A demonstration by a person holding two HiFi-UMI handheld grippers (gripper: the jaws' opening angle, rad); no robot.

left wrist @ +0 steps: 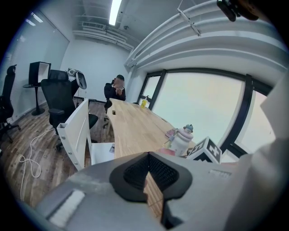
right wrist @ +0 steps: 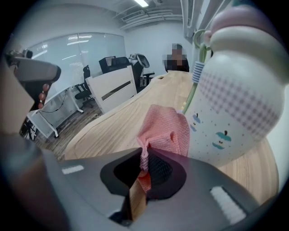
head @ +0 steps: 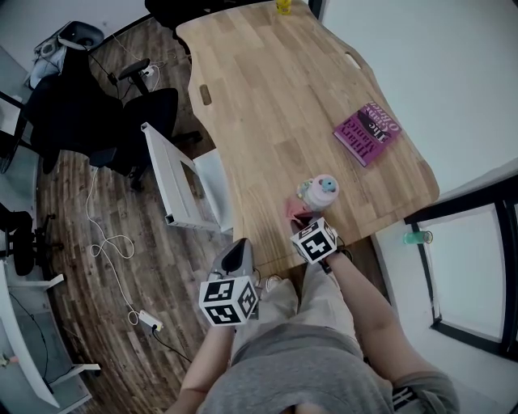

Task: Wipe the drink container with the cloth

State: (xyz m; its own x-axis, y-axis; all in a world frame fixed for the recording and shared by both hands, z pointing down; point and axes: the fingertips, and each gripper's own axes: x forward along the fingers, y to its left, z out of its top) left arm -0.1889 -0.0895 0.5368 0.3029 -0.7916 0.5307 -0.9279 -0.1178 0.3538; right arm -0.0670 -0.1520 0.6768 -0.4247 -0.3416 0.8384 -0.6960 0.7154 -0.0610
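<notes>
The drink container [head: 318, 192], a white bottle with small apple prints and a pink lid, stands upright near the wooden table's [head: 275, 105] near edge. In the right gripper view the bottle [right wrist: 230, 99] fills the right side, close up. A pink cloth [right wrist: 165, 131] bunches against its left side, and my right gripper [right wrist: 143, 169] is shut on the cloth's near end. From the head view the cloth [head: 293, 210] lies just left of the bottle, ahead of the right gripper [head: 312, 226]. My left gripper [left wrist: 148, 173] is shut and empty, held off the table's near edge, left of the bottle [left wrist: 183, 139].
A purple book [head: 368, 133] lies on the table to the right. A white panel [head: 174, 182] and black office chairs [head: 105, 121] stand left of the table, with cables on the floor. A person [left wrist: 116, 88] sits at the far end. A yellow object [head: 283, 6] is there too.
</notes>
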